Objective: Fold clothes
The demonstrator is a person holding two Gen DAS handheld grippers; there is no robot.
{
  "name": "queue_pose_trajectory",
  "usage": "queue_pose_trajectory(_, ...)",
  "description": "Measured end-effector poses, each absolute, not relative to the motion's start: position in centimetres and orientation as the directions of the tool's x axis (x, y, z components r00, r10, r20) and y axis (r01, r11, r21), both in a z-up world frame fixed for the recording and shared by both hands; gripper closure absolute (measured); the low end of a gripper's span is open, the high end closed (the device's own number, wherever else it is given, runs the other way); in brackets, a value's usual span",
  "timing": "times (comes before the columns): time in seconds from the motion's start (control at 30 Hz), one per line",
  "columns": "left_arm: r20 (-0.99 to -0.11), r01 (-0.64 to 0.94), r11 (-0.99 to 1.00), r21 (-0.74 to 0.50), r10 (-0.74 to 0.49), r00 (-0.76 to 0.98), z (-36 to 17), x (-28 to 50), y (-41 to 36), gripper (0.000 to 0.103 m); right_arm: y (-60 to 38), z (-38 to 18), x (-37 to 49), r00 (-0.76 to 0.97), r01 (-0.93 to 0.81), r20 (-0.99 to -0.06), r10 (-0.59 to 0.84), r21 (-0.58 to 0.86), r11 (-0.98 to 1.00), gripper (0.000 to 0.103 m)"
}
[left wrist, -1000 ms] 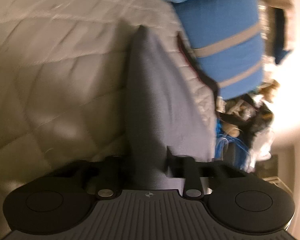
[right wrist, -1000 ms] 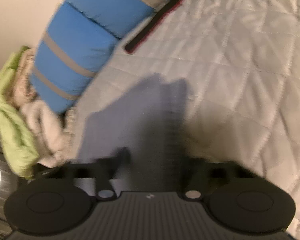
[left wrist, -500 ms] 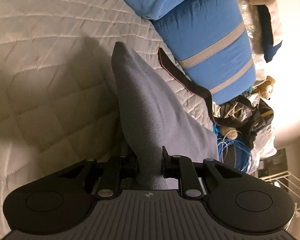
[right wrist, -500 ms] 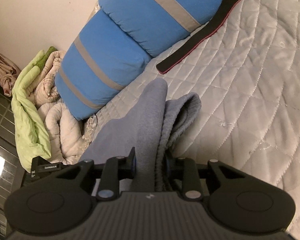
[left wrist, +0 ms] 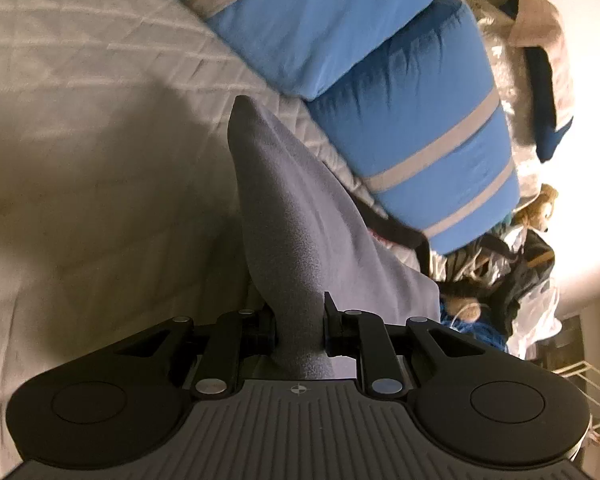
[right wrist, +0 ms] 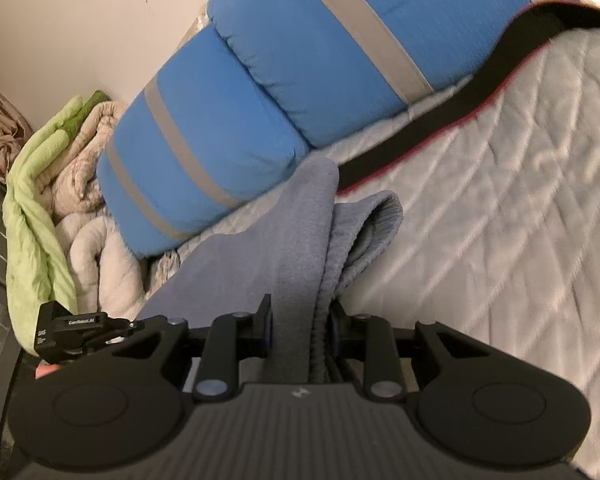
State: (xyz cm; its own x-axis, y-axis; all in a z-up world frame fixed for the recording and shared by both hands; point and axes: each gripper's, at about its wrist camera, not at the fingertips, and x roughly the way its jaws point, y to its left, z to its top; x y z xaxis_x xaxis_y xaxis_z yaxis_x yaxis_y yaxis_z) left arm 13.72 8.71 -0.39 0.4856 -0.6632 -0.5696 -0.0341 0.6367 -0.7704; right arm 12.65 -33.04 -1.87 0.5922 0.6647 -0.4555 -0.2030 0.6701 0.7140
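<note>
Since half a second ago the grey-blue fleece garment [left wrist: 300, 216] has been carried closer to the blue pillows, so that its raised tip now reaches the lower edge of the nearest striped pillow [right wrist: 204, 160] in the right wrist view, where before it stood clear of it. The garment is held up above the white quilted bedspread [right wrist: 500, 216], stretched between both grippers. The left gripper [left wrist: 298, 330] is clenched on a smooth fold of it, the cloth rising in a tapering ridge from between the fingers. The right gripper [right wrist: 302, 332] grasps a thicker bunch, with a ribbed hem [right wrist: 380, 224] curling out on the side away from the pillows. A black strap with red edging [right wrist: 440, 120] lies on the bedspread just beside the pillows, its end close to the garment's tip. Two blue pillows with grey stripes [left wrist: 412, 120] lie end to end along the edge of the bed. Beyond the pillows, a green and beige heap of bedding [right wrist: 48, 208] sits against the wall, and at their other end is a pile of bags and a plush toy [left wrist: 540, 208].
</note>
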Motion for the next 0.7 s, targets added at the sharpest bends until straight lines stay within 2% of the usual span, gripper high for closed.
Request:
queue_pose_trajectory(0.23,-0.548,-0.010,0.639,-0.769,-0.650,0.526,1.0,17.1,9.2,0.085,-32.2,-0.5,16.6,0.619,-0.234,-0.428,0.659,0.700,0.675,0.075)
queue_pose_trajectory(0.3,-0.548,0.000,0.650,-0.760,-0.641,0.538,0.7,18.1,9.3,0.084,-31.7,-0.5,17.7,0.630,-0.232,-0.450,0.633,0.669,0.706,0.071)
queue_pose_trajectory(0.37,-0.584,-0.034,0.676,-0.736,-0.608,0.538,-0.5,19.0,9.5,0.079,-31.0,-0.8,18.3,0.659,-0.209,-0.508,0.555,0.586,0.783,0.042)
queue_pose_trajectory(0.43,-0.651,-0.103,0.721,-0.685,-0.542,0.531,-1.6,19.6,9.7,0.079,-30.6,-1.1,18.5,0.694,-0.183,-0.540,0.476,0.507,0.842,0.031)
queue_pose_trajectory(0.5,-0.702,-0.149,0.760,-0.633,-0.483,0.523,-2.3,20.0,9.9,0.076,-30.4,-1.2,18.5,0.721,-0.173,-0.542,0.432,0.463,0.869,0.031)
queue_pose_trajectory(0.6,-0.710,-0.120,0.789,-0.602,-0.460,0.534,-2.2,20.1,9.8,0.075,-29.9,-1.3,18.5,0.756,-0.173,-0.530,0.384,0.404,0.898,0.032)
queue_pose_trajectory(0.7,-0.732,-0.084,0.845,-0.529,-0.403,0.549,-1.4,20.0,8.6,0.075,-28.4,-1.3,18.5,0.779,-0.210,-0.521,0.350,0.310,0.927,0.038)
